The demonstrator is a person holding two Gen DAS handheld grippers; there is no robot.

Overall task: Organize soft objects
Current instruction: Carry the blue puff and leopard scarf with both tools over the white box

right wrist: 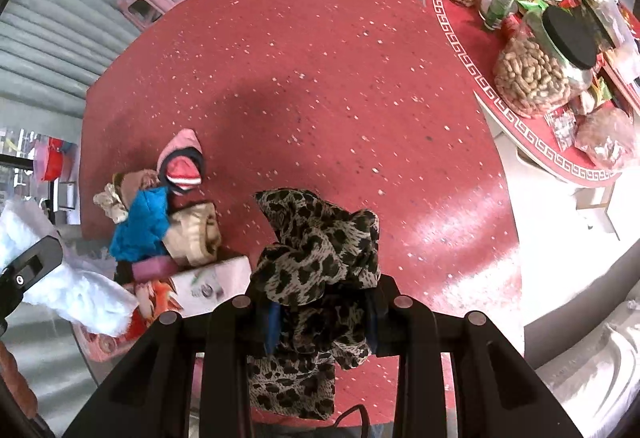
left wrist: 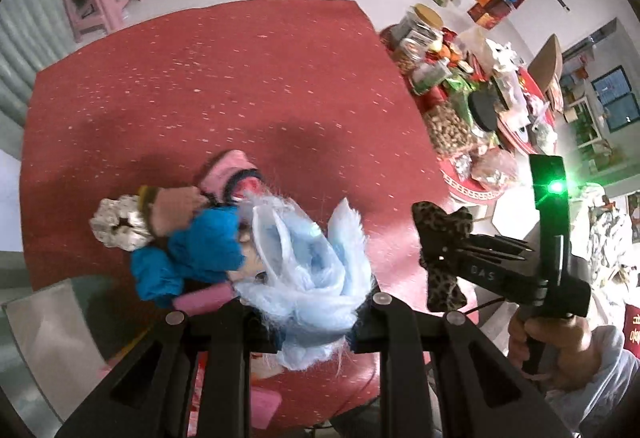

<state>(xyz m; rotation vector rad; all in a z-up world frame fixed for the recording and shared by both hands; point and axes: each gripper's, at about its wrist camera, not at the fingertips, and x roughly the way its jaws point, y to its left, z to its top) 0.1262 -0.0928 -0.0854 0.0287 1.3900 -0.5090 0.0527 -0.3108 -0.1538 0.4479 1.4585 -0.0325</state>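
Both tongs are mid-carry: the left tongs [left wrist: 316,312] clamp a pale blue fluffy cloth [left wrist: 308,266], the right tongs [right wrist: 320,312] grip a leopard-print cloth [right wrist: 316,258], both above the red worktop [right wrist: 320,77] beside the clothing pile [right wrist: 160,213]. Next, each cloth probably needs a clear spot away from that pile.

"DAS" in pale letters on right gripper [left wrist: 486,248] body; other labels, jar print too blurry.

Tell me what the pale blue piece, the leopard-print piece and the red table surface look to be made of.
Pale blue piece: fluffy, wispy fabric, probably fleece or faux fur; loose fibres stick out at its edges.
Leopard-print piece: thin woven cloth, matte; it crumples in soft folds.
Red table surface: hard, smooth, speckled top, glossy where light reflects; exact material unclear.
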